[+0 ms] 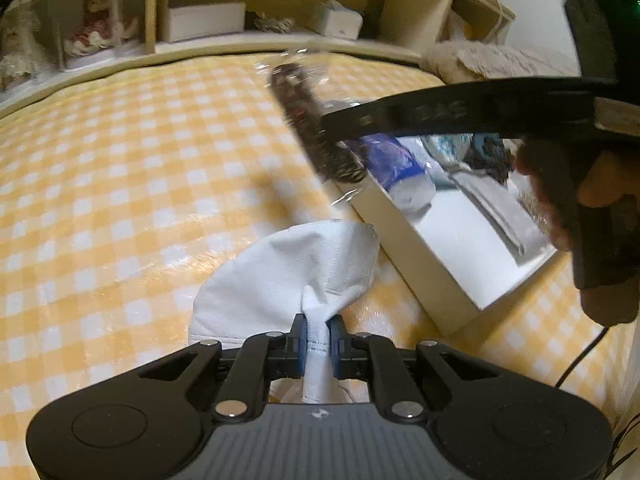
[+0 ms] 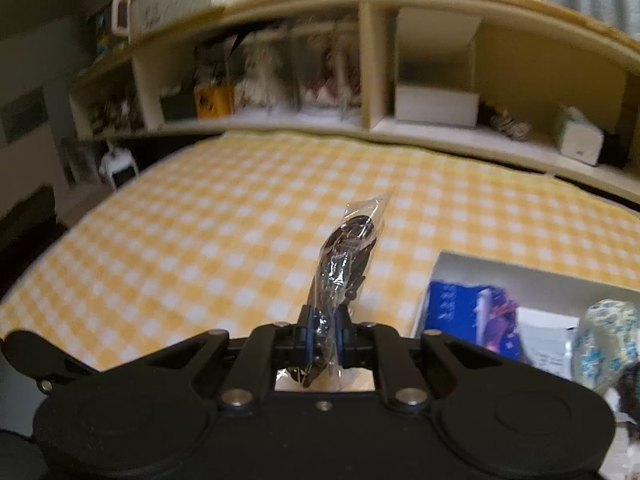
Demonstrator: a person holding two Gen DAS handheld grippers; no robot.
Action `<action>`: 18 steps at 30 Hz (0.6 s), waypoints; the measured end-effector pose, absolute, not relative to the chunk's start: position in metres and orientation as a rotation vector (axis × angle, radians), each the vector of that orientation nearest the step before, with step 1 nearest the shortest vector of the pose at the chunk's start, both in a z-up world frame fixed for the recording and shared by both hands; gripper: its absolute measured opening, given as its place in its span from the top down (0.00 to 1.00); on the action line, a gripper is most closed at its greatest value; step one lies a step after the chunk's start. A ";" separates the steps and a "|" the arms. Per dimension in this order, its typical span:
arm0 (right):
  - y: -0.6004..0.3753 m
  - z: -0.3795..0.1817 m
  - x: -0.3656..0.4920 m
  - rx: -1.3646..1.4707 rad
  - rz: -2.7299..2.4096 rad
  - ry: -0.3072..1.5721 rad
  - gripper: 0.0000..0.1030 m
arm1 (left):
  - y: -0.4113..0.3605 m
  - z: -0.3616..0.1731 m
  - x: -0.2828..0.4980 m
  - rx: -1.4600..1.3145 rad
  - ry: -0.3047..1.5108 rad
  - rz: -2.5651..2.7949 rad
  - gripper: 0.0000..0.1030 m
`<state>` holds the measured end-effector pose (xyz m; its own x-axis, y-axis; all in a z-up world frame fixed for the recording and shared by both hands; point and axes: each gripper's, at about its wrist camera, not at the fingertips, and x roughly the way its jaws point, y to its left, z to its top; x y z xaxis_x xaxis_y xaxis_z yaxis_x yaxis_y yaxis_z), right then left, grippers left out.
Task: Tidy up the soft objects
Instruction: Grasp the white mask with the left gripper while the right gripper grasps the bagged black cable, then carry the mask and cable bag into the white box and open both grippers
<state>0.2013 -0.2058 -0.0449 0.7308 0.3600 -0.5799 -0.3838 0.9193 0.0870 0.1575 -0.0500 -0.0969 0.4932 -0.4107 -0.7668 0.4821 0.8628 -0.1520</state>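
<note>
My left gripper (image 1: 318, 330) is shut on a white folded cloth (image 1: 288, 280) that hangs over the yellow checked tablecloth (image 1: 120, 180). My right gripper (image 2: 323, 330) is shut on a dark item in a clear plastic bag (image 2: 344, 264), held up above the table. That bag (image 1: 312, 120) also shows in the left wrist view, above the near edge of a white box (image 1: 420, 256). The box holds a blue and white package (image 1: 396, 168), a grey cloth (image 1: 492, 208) and other wrapped items. The box (image 2: 472, 268) sits at lower right in the right wrist view.
A wooden shelf unit (image 2: 372, 80) runs along the back of the table with dolls (image 1: 96, 20), white boxes (image 2: 436, 106) and small items. A beige fluffy cloth (image 1: 492, 60) lies at the far right. A cable (image 1: 580, 360) trails near the box.
</note>
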 end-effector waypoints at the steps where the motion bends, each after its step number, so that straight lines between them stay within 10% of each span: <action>1: -0.210 -0.040 0.199 -0.021 0.406 0.618 0.89 | -0.048 -0.094 0.156 0.078 0.896 -0.535 0.88; 18: -0.259 0.014 0.131 0.079 0.365 0.510 0.89 | -0.042 -0.031 0.136 0.000 0.700 -0.489 0.88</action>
